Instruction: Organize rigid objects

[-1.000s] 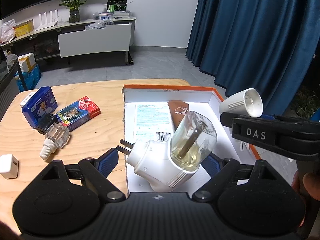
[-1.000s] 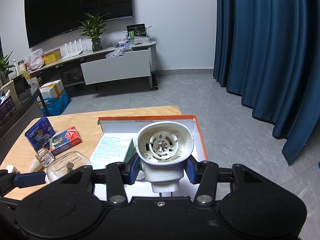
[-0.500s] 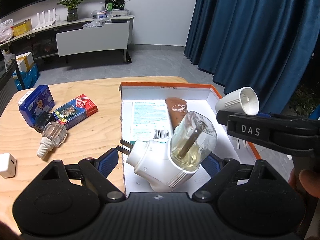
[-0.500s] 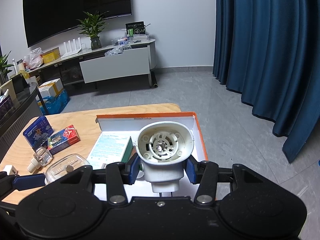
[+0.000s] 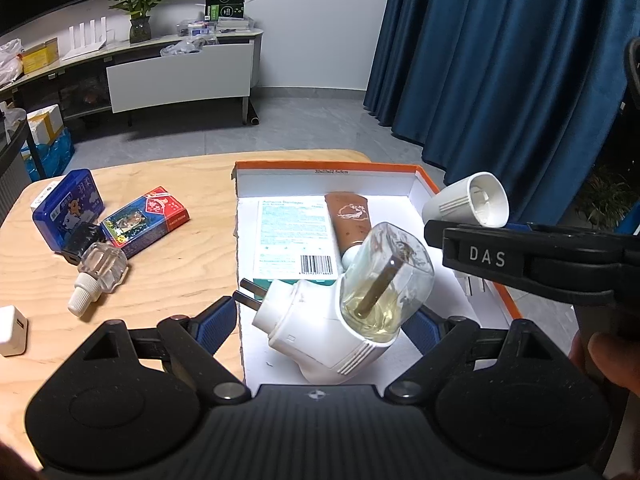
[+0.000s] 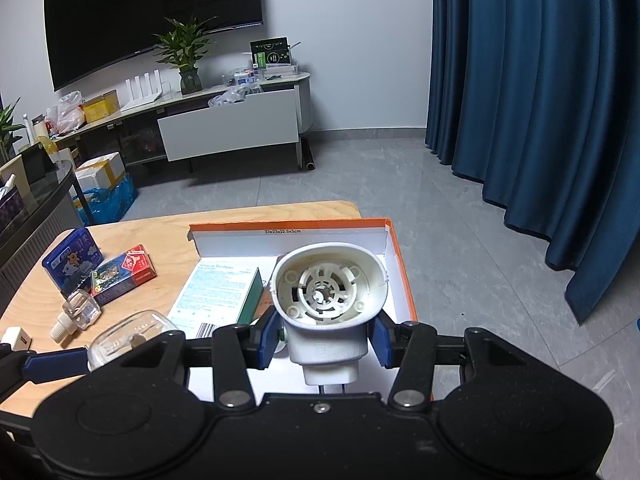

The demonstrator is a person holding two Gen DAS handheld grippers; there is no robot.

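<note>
My left gripper (image 5: 320,320) is shut on a white plug-in vaporizer with a clear liquid bottle (image 5: 344,312), held tilted over the near end of the orange-rimmed white box (image 5: 324,168). My right gripper (image 6: 326,338) is shut on an empty white plug-in vaporizer (image 6: 328,300), held over the box's right side (image 6: 400,264); it also shows in the left wrist view (image 5: 468,200). In the box lie a bandage packet (image 5: 292,236) and a brown tube (image 5: 348,216).
On the wooden table (image 5: 168,280) left of the box lie a blue tin (image 5: 68,208), a red card box (image 5: 144,216), a black item (image 5: 84,240), a clear bottle (image 5: 100,276) and a white charger (image 5: 10,330). Floor and blue curtains are to the right.
Both grippers have drawn back and up slightly with their vaporizers still held; the table and box sit a little farther off in both views.
</note>
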